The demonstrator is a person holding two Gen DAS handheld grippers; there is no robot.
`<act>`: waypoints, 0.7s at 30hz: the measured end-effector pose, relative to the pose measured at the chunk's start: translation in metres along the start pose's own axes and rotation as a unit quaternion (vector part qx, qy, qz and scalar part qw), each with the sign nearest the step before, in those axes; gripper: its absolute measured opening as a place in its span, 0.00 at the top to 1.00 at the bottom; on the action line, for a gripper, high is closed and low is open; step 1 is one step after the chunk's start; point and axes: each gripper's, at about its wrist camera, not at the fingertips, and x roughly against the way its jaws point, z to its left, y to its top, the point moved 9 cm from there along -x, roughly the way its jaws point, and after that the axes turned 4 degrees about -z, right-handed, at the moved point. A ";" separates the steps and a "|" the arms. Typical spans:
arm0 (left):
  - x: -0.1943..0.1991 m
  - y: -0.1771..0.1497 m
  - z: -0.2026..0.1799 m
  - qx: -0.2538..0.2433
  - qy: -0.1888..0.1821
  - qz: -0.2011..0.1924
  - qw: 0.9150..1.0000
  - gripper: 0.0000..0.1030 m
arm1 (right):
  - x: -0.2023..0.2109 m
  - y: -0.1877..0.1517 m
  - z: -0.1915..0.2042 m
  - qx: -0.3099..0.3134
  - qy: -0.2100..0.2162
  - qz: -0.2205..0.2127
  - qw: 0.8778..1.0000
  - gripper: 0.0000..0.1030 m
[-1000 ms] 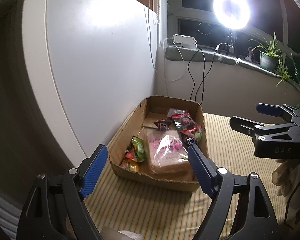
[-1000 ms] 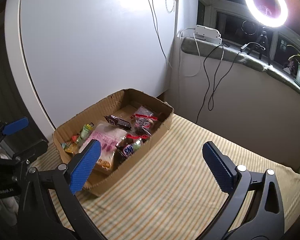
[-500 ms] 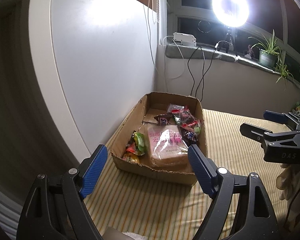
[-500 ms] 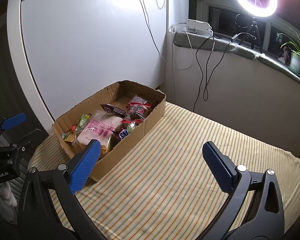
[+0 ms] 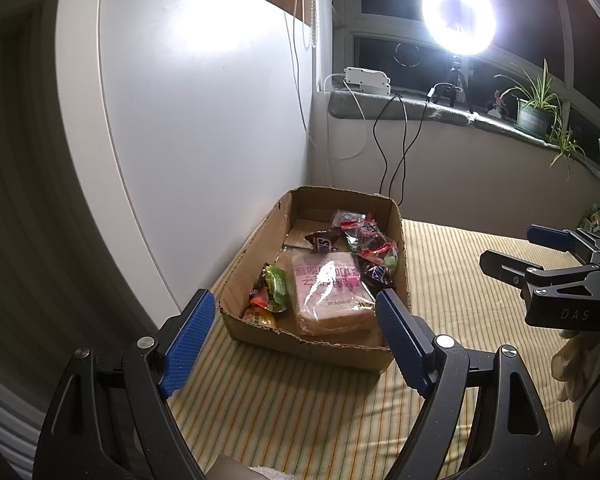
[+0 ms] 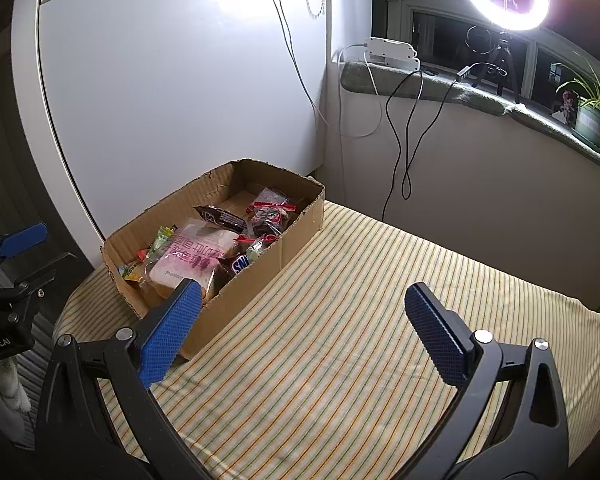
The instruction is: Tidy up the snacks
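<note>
Cardboard box point(image 5: 312, 344) sits on striped tabletop point(image 6: 360, 340) against white panel point(image 5: 204, 120), filled with snacks: bagged bread point(image 5: 332, 292), candy bars point(image 6: 242, 264), small wrappers. Left gripper point(image 5: 296, 332) and right gripper point(image 6: 304, 320) both hover short of it, jaws released, nothing between them.
</note>
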 end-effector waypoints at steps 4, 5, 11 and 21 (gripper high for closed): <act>0.000 0.000 0.000 -0.001 -0.001 0.000 1.000 0.20 | -0.001 -0.002 -0.001 -0.002 0.001 0.002 1.000 0.00; 0.000 0.000 0.000 -0.001 -0.001 0.001 1.000 0.20 | -0.001 -0.002 -0.001 -0.002 0.001 0.003 1.000 0.00; 0.000 -0.001 -0.003 -0.002 -0.001 0.001 1.000 0.20 | 0.000 -0.003 -0.001 -0.003 -0.001 0.003 1.000 0.00; 0.001 -0.002 -0.003 -0.002 -0.001 0.002 1.000 0.20 | 0.000 -0.005 -0.001 -0.003 -0.002 0.005 1.000 0.00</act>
